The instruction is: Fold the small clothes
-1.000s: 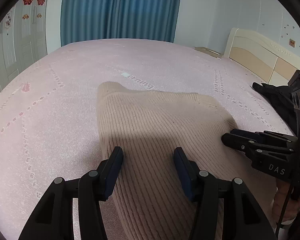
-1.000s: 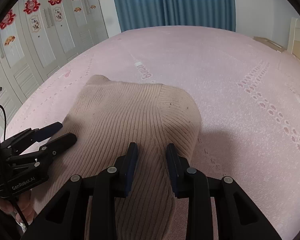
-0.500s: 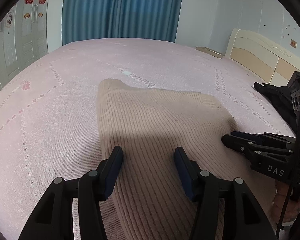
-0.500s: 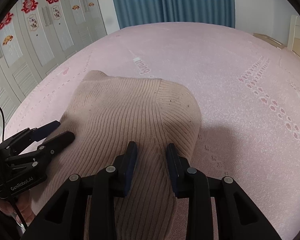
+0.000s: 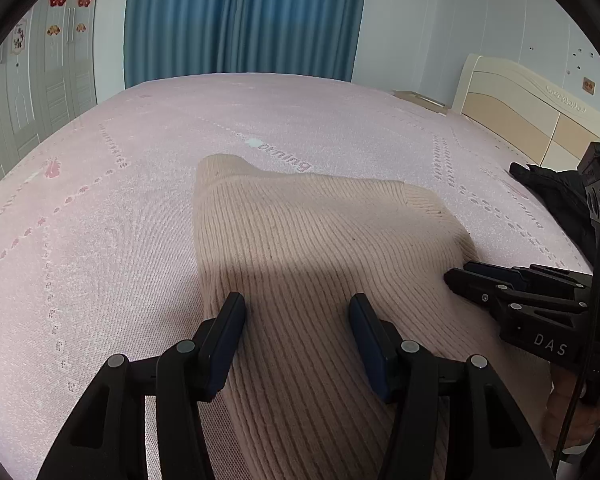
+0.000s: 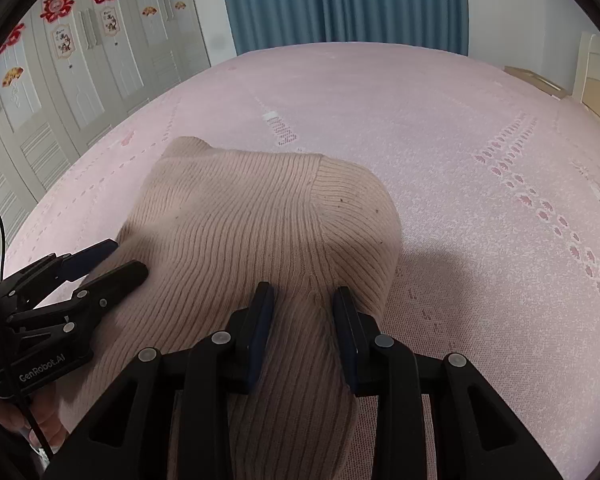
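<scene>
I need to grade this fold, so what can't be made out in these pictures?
- Sweater near hem: cut off by the bottom edge, both views.
- Left gripper grip: unclear whether pads press the knit.
- Dark item: left view, behind the right gripper, unidentifiable.
- Sleeves: not visible.

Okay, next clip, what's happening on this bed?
A person holds a two-finger gripper in each hand over a beige ribbed knit sweater spread on a pink patterned bedspread. The left gripper straddles the fabric with its jaws apart. The right gripper has a raised ridge of the knit between its narrower jaws. No fold is completed yet.
</scene>
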`<action>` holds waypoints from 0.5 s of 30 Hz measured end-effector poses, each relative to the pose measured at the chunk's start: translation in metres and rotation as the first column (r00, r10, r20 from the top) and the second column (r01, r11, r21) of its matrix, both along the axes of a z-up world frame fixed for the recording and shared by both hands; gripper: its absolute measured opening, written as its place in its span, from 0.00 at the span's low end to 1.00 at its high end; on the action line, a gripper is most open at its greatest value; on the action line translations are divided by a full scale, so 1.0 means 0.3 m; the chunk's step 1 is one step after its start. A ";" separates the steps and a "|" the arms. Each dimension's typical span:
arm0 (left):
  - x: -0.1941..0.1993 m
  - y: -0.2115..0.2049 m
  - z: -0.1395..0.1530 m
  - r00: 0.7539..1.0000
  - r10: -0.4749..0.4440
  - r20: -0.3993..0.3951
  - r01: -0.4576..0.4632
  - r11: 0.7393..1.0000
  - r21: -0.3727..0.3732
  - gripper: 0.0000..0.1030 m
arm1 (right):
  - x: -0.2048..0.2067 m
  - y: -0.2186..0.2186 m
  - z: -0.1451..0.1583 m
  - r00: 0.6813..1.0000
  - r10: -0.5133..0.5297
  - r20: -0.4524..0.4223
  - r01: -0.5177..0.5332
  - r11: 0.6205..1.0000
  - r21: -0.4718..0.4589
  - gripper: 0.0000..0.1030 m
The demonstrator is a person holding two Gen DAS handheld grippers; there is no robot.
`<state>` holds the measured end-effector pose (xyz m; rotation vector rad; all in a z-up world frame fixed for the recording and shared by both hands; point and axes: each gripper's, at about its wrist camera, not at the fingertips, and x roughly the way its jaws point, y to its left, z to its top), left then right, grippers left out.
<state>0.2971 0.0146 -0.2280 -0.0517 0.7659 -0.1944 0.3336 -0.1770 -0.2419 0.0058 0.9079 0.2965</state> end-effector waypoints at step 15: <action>-0.002 0.069 0.012 1.000 0.006 -0.012 -0.007 0.989 -0.151 0.50 | 0.091 0.001 0.061 1.000 0.002 0.007 -0.003 0.995 0.097 0.33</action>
